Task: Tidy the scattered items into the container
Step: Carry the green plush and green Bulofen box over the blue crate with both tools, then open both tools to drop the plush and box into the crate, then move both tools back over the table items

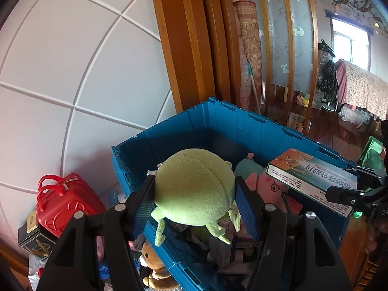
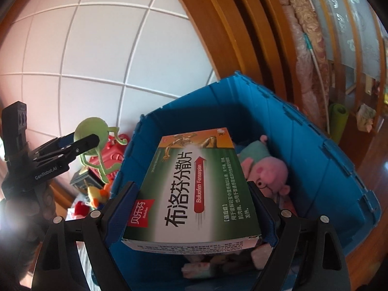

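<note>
A blue plastic crate [image 1: 218, 126] stands against the wall and holds a pink pig plush [image 1: 266, 184] and several small boxes. My left gripper [image 1: 194, 194] is shut on a round green plush monster [image 1: 194, 194] and holds it over the crate's near left rim. My right gripper [image 2: 191, 208] is shut on a green and white medicine box [image 2: 194, 194] and holds it above the crate [image 2: 315, 157]. The left gripper and its green plush [image 2: 89, 131] show at the left of the right wrist view. The medicine box [image 1: 312, 179] shows at the right of the left wrist view.
A small red suitcase [image 1: 65, 203] and a dark box [image 1: 34, 240] lie on the floor left of the crate. A brown bear plush [image 1: 155, 266] lies by the crate's near left corner. A wooden door frame [image 1: 184, 48] and a rolled carpet [image 1: 249, 55] stand behind the crate.
</note>
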